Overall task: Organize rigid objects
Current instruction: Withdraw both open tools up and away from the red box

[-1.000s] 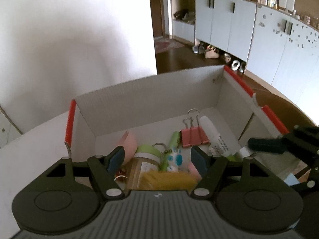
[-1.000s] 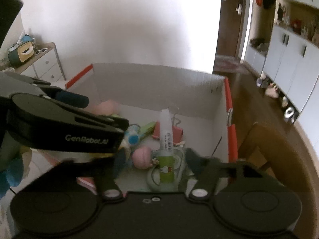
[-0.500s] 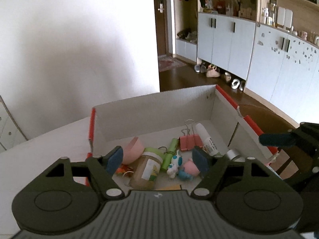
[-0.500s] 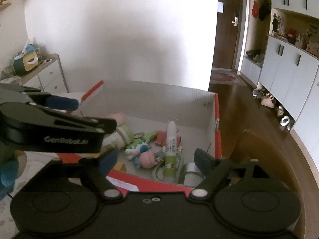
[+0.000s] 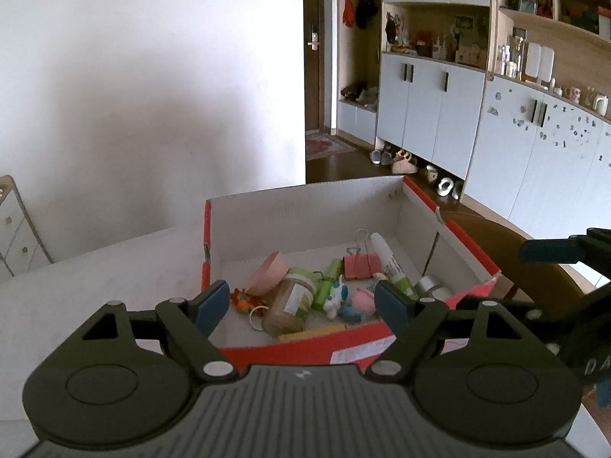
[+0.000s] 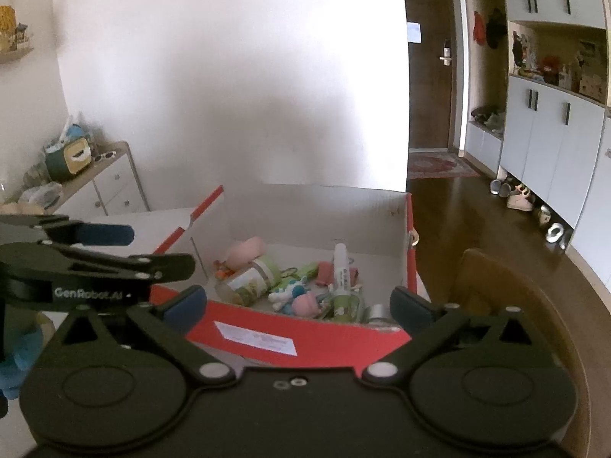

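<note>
A red cardboard box [image 5: 458,229] [image 6: 305,332] with a white inside stands on the white table. In it lie a jar [image 5: 292,301] [image 6: 246,278] with a green lid, a pink bowl [image 5: 269,271], a pink binder clip [image 5: 361,265], a white and green tube [image 5: 389,263] [image 6: 341,273], a silver tin [image 5: 431,285] and small toy figures [image 6: 301,297]. My left gripper [image 5: 303,305] hangs above the box's near wall, its jaws opening and nothing between them. My right gripper [image 6: 299,303] is likewise before the near wall, jaws opening wide and empty.
A wooden chair back [image 6: 508,286] stands right of the box. White cabinets [image 5: 431,95] line the right wall, with shoes [image 6: 519,198] on the dark floor. A white drawer unit [image 6: 110,183] with clutter stands at the left. Part of a blue soft toy [image 6: 15,358] shows at the left edge.
Both grippers have pulled back and up out of the box, and their jaws have spread wider. The objects now lie farther off inside the box.
</note>
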A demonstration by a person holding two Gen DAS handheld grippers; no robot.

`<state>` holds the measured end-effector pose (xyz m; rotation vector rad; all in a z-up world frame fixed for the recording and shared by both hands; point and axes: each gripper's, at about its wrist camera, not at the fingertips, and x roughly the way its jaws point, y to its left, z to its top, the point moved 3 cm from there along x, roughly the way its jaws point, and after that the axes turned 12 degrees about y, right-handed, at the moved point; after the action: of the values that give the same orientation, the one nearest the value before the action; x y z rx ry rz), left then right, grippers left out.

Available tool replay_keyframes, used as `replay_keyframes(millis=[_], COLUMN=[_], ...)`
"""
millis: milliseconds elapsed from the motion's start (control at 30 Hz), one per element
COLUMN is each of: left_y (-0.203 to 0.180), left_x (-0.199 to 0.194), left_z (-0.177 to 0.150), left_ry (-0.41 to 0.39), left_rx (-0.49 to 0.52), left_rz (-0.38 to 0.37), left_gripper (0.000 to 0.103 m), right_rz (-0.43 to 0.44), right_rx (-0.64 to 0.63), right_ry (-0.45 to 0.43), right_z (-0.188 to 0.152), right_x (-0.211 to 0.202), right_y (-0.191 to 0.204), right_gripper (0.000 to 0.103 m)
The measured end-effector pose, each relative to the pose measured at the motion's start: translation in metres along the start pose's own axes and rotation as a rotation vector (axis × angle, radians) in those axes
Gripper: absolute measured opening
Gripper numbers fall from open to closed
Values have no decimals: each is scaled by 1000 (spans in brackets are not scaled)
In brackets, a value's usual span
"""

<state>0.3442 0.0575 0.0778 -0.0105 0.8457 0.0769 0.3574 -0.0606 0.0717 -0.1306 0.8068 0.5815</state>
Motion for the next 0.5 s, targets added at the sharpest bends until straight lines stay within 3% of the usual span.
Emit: replay_keyframes(millis=[100, 500], left_y=[1, -7], left_x=[-10, -45], left_z=[-9, -41], left_ry=[-21, -78], left_rx=[-13, -1], left_rz=[7, -6], left_gripper=[93, 94], right_rz=[5, 15], right_rx=[10, 16], right_ry=[-11, -42], right_z=[-6, -22], right_x=[-8, -34], right_y=[1, 8], right_gripper=[103, 103])
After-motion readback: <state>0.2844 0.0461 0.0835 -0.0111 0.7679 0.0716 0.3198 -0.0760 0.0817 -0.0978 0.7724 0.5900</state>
